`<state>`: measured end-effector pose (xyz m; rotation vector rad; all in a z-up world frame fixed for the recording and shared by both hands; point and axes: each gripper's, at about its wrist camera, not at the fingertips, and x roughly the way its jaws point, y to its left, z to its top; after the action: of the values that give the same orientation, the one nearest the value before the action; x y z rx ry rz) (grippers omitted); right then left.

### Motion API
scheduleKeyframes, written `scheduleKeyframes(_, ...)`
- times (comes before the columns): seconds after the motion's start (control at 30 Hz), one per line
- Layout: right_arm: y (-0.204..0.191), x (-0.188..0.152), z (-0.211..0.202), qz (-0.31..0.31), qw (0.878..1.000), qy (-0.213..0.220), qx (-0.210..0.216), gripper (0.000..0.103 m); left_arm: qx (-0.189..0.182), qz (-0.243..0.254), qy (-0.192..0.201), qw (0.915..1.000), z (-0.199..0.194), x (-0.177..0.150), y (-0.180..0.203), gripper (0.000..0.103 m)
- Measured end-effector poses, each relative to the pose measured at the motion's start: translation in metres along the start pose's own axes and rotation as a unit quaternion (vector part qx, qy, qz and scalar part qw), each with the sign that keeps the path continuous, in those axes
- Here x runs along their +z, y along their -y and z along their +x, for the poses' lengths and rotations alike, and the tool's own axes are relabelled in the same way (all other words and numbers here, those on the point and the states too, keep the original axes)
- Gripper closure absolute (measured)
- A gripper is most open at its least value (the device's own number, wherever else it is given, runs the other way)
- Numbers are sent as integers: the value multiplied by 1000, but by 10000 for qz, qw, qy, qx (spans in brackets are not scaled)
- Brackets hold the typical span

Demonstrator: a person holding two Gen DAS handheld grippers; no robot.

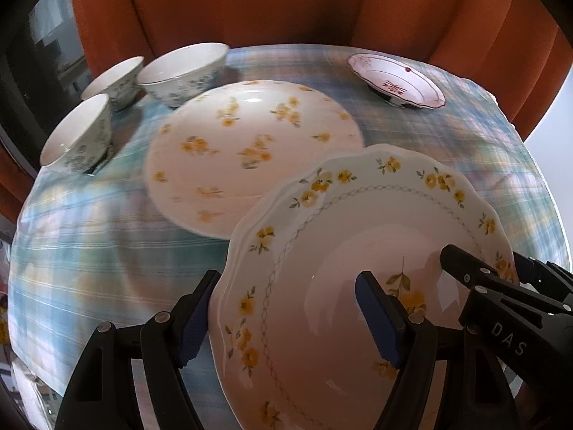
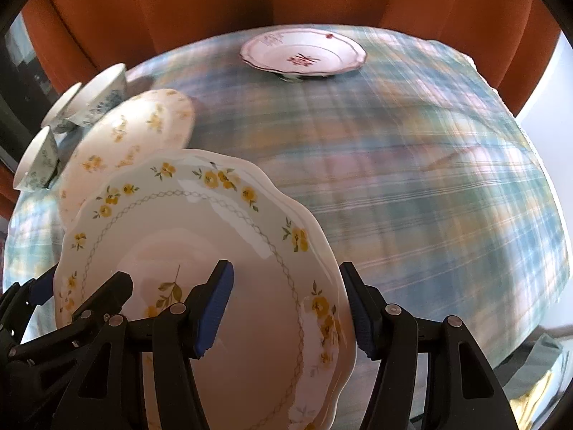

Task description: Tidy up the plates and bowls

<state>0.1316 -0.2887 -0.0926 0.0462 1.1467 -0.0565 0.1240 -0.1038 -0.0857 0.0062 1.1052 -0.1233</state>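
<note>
While both tools grip the scalloped plate — left tool, right tool — bowls empty.

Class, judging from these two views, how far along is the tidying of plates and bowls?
Done: the three bowls already stand grouped, though not stacked. In hand: the left tool and right tool carry the scalloped plate. Left: setting it down, perhaps on the flowered plate, and collecting the pink-rimmed dish.
</note>
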Motion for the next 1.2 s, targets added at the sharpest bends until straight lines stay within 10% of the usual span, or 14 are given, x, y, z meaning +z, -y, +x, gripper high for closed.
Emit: scheduleKeyframes(1.2, -238, -22, 13, -194, 9994, -50, 275, 39, 290, -132, -215, 9993, -4, -25, -215, 26)
